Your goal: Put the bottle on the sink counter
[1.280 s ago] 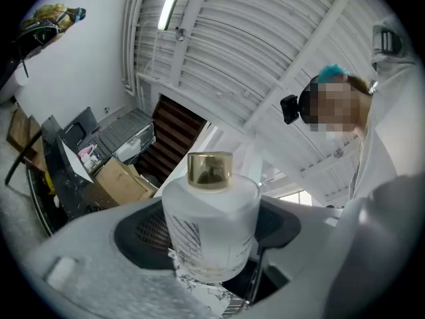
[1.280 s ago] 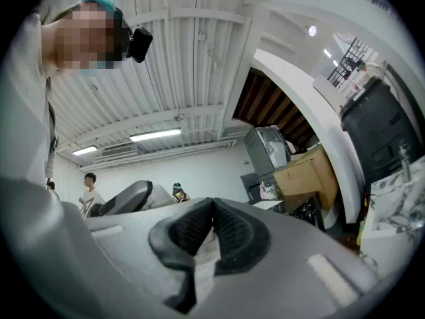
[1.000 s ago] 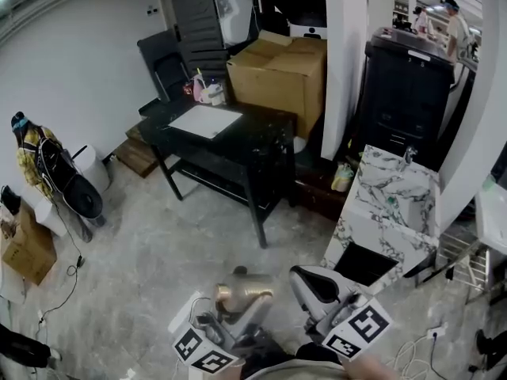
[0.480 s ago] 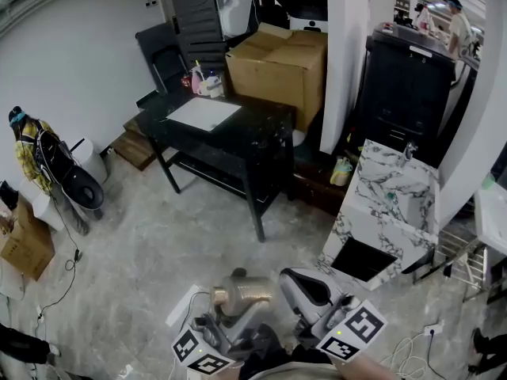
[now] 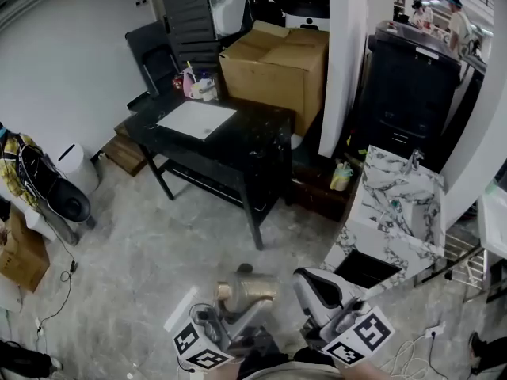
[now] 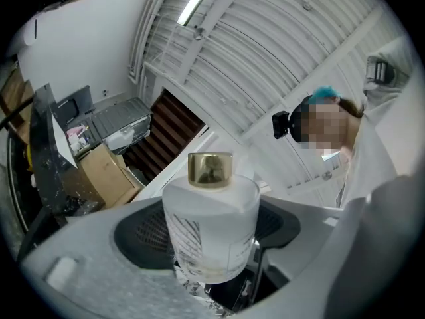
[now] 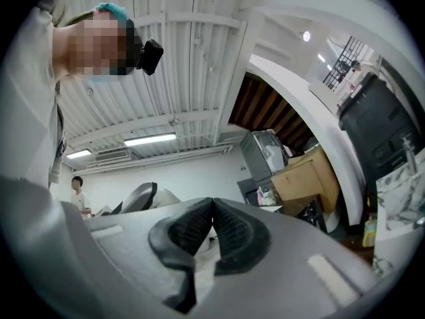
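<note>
A frosted white bottle [image 6: 211, 234] with a gold cap [image 6: 210, 169] stands between the jaws of my left gripper [image 6: 214, 251], which is shut on it. In the head view the bottle [image 5: 247, 289] is held low at the bottom centre by the left gripper [image 5: 238, 305]. Just to its right, my right gripper [image 5: 311, 287] is held at the same height. In the right gripper view the right gripper [image 7: 212, 223] has its dark pads pressed together with nothing between them. The marble sink counter [image 5: 394, 206] with its faucet [image 5: 411, 161] stands ahead at the right.
A black table [image 5: 238, 137] carries a white sheet and small items, with a large cardboard box [image 5: 275, 63] behind it. A white pillar [image 5: 345, 54] and a black cabinet [image 5: 415, 93] flank the sink counter. A small yellow-green item [image 5: 341, 176] sits on the floor beside it.
The left gripper still holds the bottle at the bottom of the view. The room has shifted slightly in the head view; both grippers keep their places.
</note>
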The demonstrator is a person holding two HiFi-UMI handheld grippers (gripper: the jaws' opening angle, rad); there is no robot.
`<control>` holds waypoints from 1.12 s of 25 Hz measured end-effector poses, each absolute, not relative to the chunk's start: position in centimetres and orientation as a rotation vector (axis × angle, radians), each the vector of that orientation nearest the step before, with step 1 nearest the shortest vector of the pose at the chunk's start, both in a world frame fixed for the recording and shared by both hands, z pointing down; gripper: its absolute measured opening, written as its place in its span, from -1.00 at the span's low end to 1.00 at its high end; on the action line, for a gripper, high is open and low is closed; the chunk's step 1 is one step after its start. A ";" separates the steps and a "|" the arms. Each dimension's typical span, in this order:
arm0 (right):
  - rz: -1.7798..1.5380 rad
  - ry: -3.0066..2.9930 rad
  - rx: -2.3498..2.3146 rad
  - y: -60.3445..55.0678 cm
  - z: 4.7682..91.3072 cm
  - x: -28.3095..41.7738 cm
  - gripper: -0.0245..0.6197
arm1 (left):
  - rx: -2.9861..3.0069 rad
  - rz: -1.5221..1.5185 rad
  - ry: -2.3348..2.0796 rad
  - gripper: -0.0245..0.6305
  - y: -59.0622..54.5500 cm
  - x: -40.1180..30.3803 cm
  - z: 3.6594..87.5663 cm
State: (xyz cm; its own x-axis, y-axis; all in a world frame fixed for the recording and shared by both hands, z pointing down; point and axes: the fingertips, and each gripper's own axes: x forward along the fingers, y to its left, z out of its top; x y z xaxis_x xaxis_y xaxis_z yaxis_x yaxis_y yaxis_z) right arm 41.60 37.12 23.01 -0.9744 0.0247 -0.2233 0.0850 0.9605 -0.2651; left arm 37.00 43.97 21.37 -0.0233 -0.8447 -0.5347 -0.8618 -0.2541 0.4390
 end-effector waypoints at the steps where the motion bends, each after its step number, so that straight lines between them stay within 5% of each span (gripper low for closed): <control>1: -0.395 2.895 0.068 36.4 23.0 40.6 -0.92 | -2.191 1.158 1.889 0.09 43.3 35.9 21.2; 16: -0.237 2.874 -0.036 30.0 21.5 21.1 -0.92 | -2.300 1.098 1.799 0.09 36.4 17.0 20.3; 28: -0.232 2.926 -0.055 28.1 23.2 12.5 -0.92 | -2.302 1.188 1.812 0.09 34.3 8.0 22.0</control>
State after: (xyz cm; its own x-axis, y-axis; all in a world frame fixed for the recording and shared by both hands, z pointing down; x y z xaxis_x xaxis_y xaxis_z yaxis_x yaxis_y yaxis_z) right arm 12.51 28.05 23.23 -0.9782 -0.0532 -0.2005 -0.0210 0.9869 -0.1598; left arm 7.99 34.34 22.00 0.0608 -0.8420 -0.5360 -0.8273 -0.3430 0.4449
